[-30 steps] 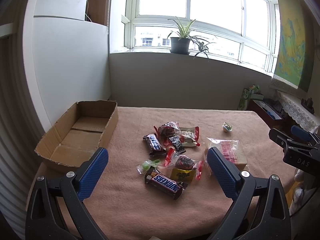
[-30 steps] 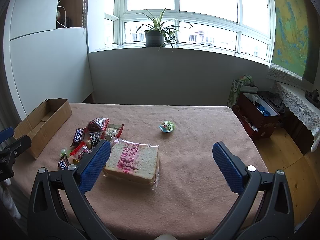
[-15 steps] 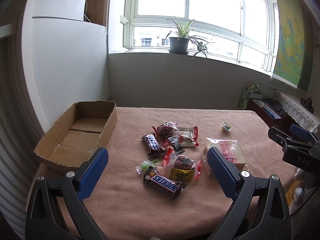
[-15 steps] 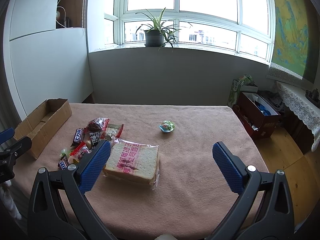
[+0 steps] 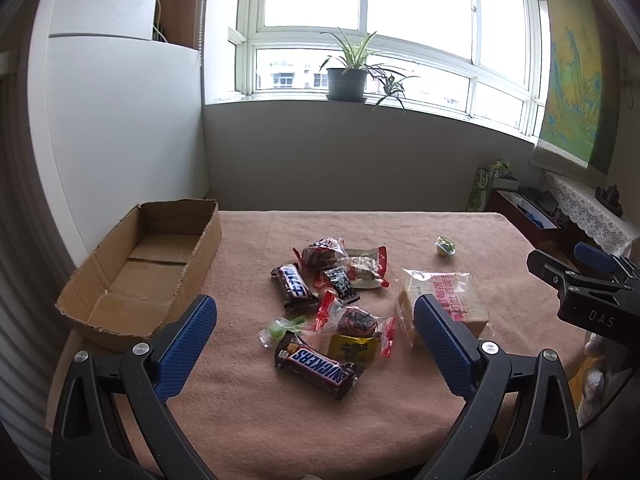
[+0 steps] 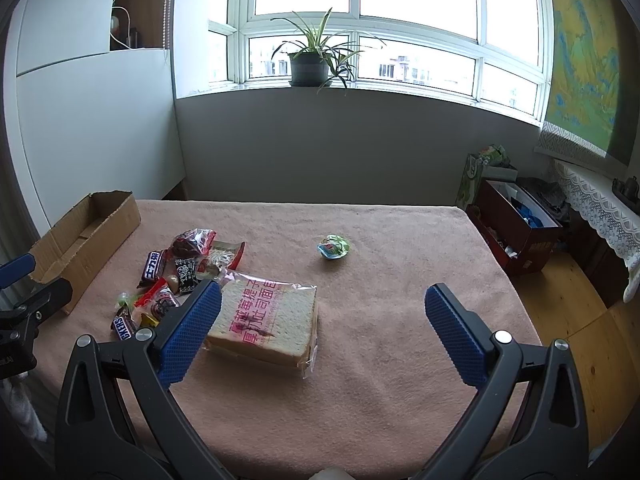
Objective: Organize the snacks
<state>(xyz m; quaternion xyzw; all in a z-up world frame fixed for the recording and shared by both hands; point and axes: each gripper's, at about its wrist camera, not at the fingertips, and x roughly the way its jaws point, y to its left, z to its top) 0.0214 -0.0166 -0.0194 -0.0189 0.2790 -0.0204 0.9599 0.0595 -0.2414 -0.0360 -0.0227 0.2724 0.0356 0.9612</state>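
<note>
Left wrist view — left tool [image 5: 314, 338] spread wide, empty; Snickers bar [image 5: 319, 366] just beyond, between fingers.

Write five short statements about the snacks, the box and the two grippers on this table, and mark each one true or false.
1. The cardboard box has snacks in it. False: only its bare bottom shows.
2. The left gripper is open and holds nothing. True.
3. The bagged bread lies on top of the Snickers bar. False: they lie apart on the cloth.
4. The small green-wrapped jelly cup lies apart from the snack pile. True.
5. The right gripper is shut on the bread. False: its fingers stand wide apart, empty.
</note>
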